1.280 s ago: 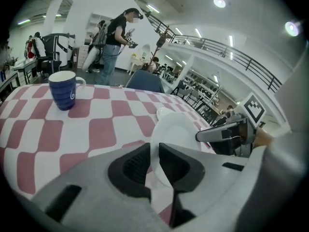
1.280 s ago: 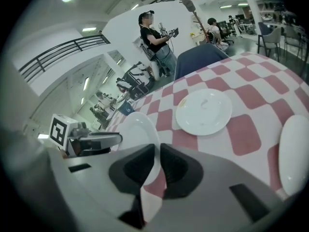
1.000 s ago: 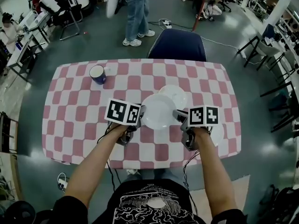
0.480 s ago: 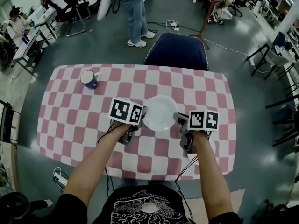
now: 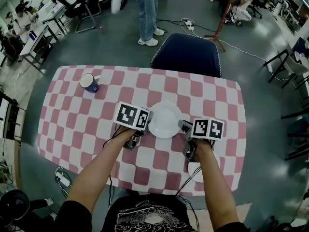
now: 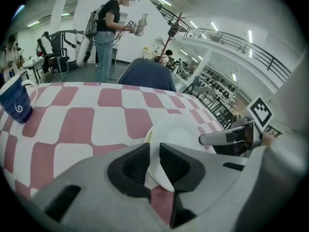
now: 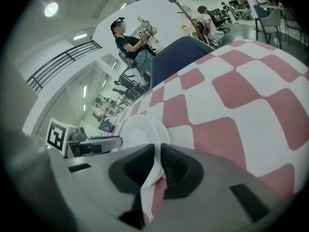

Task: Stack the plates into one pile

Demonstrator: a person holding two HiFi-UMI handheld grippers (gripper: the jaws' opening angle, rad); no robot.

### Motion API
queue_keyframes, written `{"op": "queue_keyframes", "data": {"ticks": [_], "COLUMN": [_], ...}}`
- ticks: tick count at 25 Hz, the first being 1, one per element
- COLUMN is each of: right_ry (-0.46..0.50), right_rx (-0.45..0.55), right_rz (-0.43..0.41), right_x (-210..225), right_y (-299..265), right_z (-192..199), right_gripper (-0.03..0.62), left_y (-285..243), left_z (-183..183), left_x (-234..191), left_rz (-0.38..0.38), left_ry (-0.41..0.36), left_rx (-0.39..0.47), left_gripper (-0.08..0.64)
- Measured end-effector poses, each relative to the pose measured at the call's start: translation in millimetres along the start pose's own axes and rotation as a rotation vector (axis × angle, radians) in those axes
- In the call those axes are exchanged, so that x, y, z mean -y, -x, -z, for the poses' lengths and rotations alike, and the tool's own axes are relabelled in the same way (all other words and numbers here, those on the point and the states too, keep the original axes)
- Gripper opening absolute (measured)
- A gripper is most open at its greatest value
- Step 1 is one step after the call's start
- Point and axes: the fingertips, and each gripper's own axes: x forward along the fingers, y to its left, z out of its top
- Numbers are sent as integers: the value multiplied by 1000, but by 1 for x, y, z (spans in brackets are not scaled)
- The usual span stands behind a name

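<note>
White plate [image 5: 165,120] near the middle of a table, pinched at opposite edges by 2 handheld grippers. The left gripper [image 6: 154,151] has the plate's left rim between its jaws. They have just been easing apart a touch, but both dark pads lie against the rim. The right gripper [image 7: 158,153] has its jaws nearly together, pinching the opposite rim. A pink-and-white checked tablecloth [image 5: 72,124] covers the table. A dark blue mug [image 5: 89,82] stands well apart at the far left, with its handle toward the right. At the table's far edge is a navy chair [image 5: 188,54]. Beyond it a person in jeans and white trainers [image 5: 147,13] stands on the grey floor, near a power strip [image 5: 189,23] with trailing cables. In the head view, 2 black-and-white marker cubes [image 5: 131,116] and the wearer's bare forearms [image 5: 99,170] cover most of both grippers, and only 1 plate outline is plain. The gripper views look in lower from each side and show more. Each catches the rim of a second plate [image 7: 164,129] peeking out from beneath the held one, low against the cloth. Whether the 2 plates touch cannot be told. The left gripper view also shows a pale swirl printed on the mug, and the right gripper reaching in from the far side of the plate. The right gripper view shows the left gripper the same way, with 1 marker square facing the camera. Both gripper views also take in a railed upper gallery [image 7: 60,64] and ceiling lights, which the head view does not show.
</note>
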Motion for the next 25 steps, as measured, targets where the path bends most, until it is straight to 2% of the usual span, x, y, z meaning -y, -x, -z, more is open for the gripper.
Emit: {"op": "queue_keyframes", "data": {"ticks": [5,10,14,16,18,21,25], "right_ry": [-16,30,78,105,127,154,204], "right_rx": [14,23,37,53,65,105,166], "right_rz": [-7,-1,-37,-36,-31,-28,-10], "right_x": [2,2,-5,-6,-6,-10,-21], "right_y": [-7,-8,-9,-9,-7,-1,14], "right_z": [-2,-3,-5,-7,-8,-14,-20], "right_gripper": [48,55,111,121,161,166,183], "left_y": [-6,-10,-11,-11,-8,-1,12], "left_z": [2,6,9,7,4,-2,-11], "left_x": [-5,-7,-11,-11,-11,-11,-1], "left_rz": [-7,-21,-46,-53,-53,-50,-38], "left_ry": [25,21,17,11,23,33,-15], "left_rx": [-6,-13,-1,15,43,76,115], "left_gripper": [71,77,81,84,102,126,152]}}
